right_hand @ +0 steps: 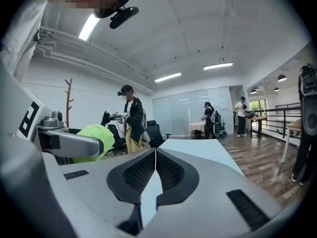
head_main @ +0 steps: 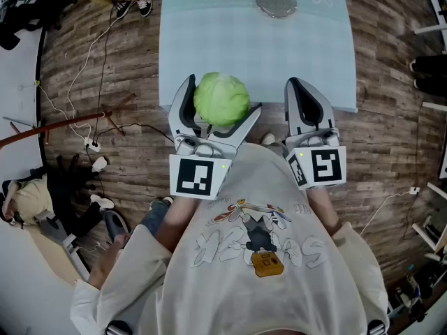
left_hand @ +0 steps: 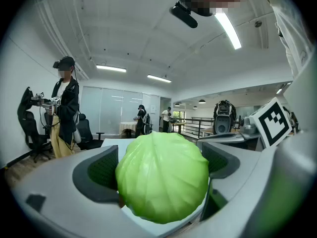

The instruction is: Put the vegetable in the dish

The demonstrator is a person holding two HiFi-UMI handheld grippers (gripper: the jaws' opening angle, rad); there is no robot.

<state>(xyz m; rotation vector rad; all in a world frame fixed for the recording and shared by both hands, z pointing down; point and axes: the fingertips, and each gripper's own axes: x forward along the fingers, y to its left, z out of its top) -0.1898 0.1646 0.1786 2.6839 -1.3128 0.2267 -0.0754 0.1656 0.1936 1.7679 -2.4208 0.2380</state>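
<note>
The left gripper (head_main: 223, 96) grasps a round pale-green cabbage (head_main: 221, 100) in wide-spread jaws, well apart from the round metal dish (head_main: 276, 2). The right gripper's (head_main: 296, 86) jaws are clenched, empty.

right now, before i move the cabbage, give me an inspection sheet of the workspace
surface: table under a pale checked cloth, bare apart from the dish
job's things: green cabbage held up by the table's near edge; metal dish at the far end, looks empty
clutter: nothing seen on the table; shoes on the floor off its far left corner
grippers: left gripper closed on the cabbage, jaws wide; right gripper shut, empty
cables: white cable trails over the floor left of the table
surroundings: wooden floor; a standing person and others further back in the room
</note>
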